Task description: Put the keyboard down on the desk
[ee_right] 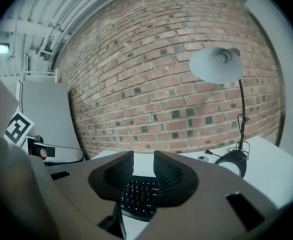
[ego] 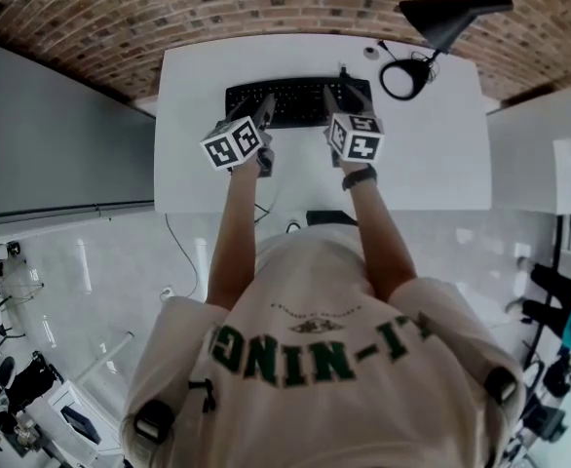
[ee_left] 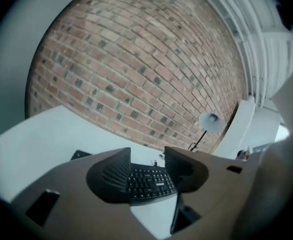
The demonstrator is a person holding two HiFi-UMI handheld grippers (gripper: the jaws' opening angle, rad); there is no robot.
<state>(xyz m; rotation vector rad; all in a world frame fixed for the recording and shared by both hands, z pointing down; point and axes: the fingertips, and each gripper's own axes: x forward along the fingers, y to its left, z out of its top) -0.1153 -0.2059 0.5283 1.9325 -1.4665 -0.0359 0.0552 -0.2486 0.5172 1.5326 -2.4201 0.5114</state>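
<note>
keyboard [ego: 300, 102] lies flat on the worktop [ego: 432, 164], upper centre of the head view. left gripper [ego: 263, 107] and right gripper [ego: 335, 100] hover over its near edge, jaws apart, clamping nothing. placement looks done; next is probably a clean pull-back.

The right tool [ee_right: 143, 155], jaws apart, looks onto a black keyboard [ee_right: 139, 199] on the white desk [ee_right: 269, 156].

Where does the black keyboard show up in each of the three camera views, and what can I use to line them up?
Head view: keyboard at upper centre, lying on the white desk.
Left gripper view: keyboard at low centre, seen between the jaws.
Right gripper view: keyboard at low centre, between the jaws.
Shared landmark: the desk lamp, to the keyboard's right in all three.
</note>
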